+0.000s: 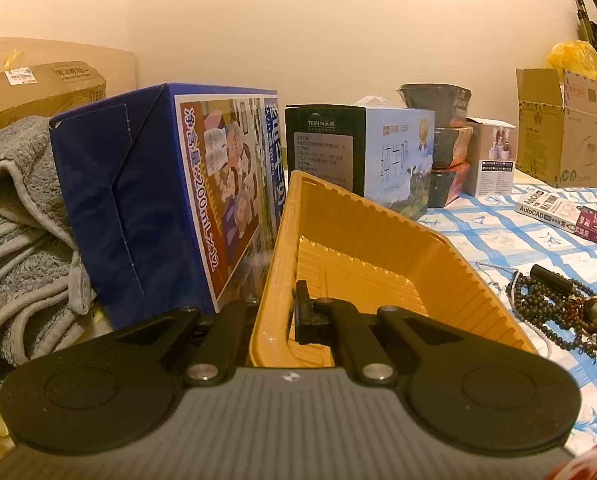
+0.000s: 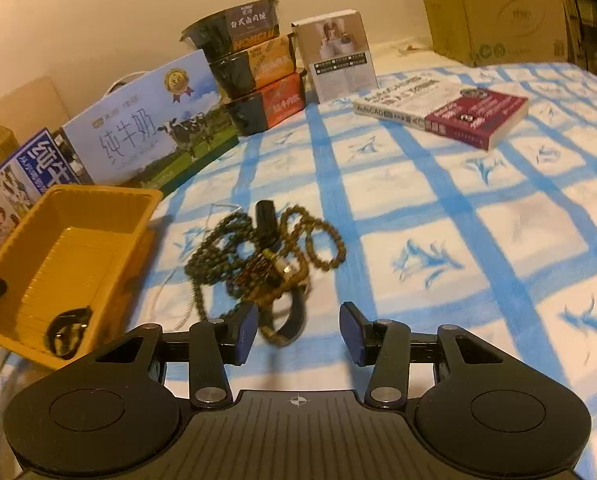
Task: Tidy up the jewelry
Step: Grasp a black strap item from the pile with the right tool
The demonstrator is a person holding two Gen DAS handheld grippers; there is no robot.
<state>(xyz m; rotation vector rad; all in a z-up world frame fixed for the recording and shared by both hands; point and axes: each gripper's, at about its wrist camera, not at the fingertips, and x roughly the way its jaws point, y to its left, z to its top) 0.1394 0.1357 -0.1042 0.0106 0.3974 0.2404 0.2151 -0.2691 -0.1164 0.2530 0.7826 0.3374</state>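
My left tongs [image 1: 276, 312] clamp the tray [image 1: 362, 248] wall; my right tongs [image 2: 297, 332] gape, empty, the beads [image 2: 258, 256] at twelve o'clock: limp, tangled, light, best pinched at a raised loop

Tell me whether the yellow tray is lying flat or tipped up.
Tipped up. The left gripper clamps the yellow tray's near rim, and its far end rises off the checked cloth.

Both grippers share one build. The left gripper [image 1: 286, 312] has matte black linkage arms, silver screws and round black discs flanking a ribbed grey body. The right gripper [image 2: 297, 330] matches it; its pads [image 2: 245, 332] look dark blue, perhaps from blur.
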